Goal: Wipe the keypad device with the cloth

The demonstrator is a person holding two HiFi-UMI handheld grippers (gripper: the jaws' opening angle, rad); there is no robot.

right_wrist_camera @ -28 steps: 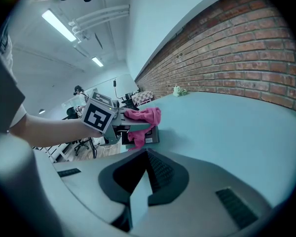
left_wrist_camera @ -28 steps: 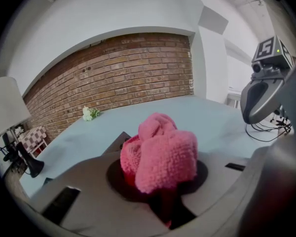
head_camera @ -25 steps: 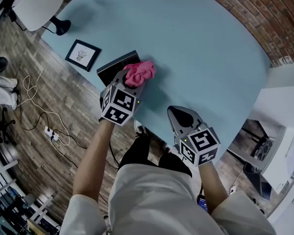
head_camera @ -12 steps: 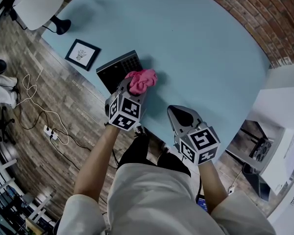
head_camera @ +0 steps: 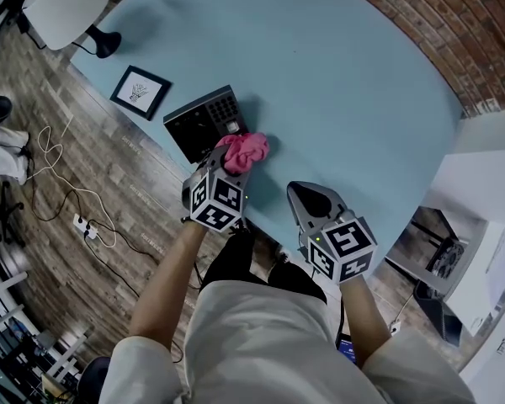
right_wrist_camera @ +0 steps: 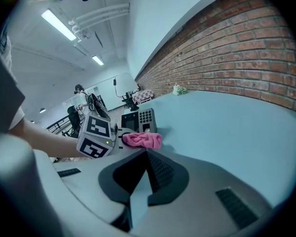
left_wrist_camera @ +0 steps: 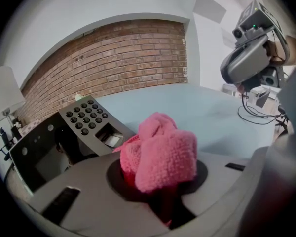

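Note:
The black keypad device [head_camera: 204, 119] lies near the left edge of the pale blue table [head_camera: 345, 82], its number keys [left_wrist_camera: 84, 112] facing up. My left gripper [head_camera: 236, 163] is shut on the bunched pink cloth [head_camera: 242, 151], which sits just off the device's near right corner. In the left gripper view the cloth [left_wrist_camera: 160, 152] fills the space between the jaws, with the device [left_wrist_camera: 49, 142] to its left. My right gripper [head_camera: 313, 200] hovers over the table's near edge, shut and empty; from its view [right_wrist_camera: 147, 156] the cloth [right_wrist_camera: 142, 139] and device [right_wrist_camera: 139, 119] lie ahead.
A framed picture [head_camera: 141, 93] lies on the wooden floor left of the table, with cables [head_camera: 67, 200] and a white seat [head_camera: 63, 7] beyond. A brick wall [head_camera: 438, 23] runs behind the table. A small pale object [right_wrist_camera: 177, 89] sits at the far table edge.
My left gripper has drawn the pink cloth back off the keypad device toward the person, uncovering the keys. The right gripper has stayed put.

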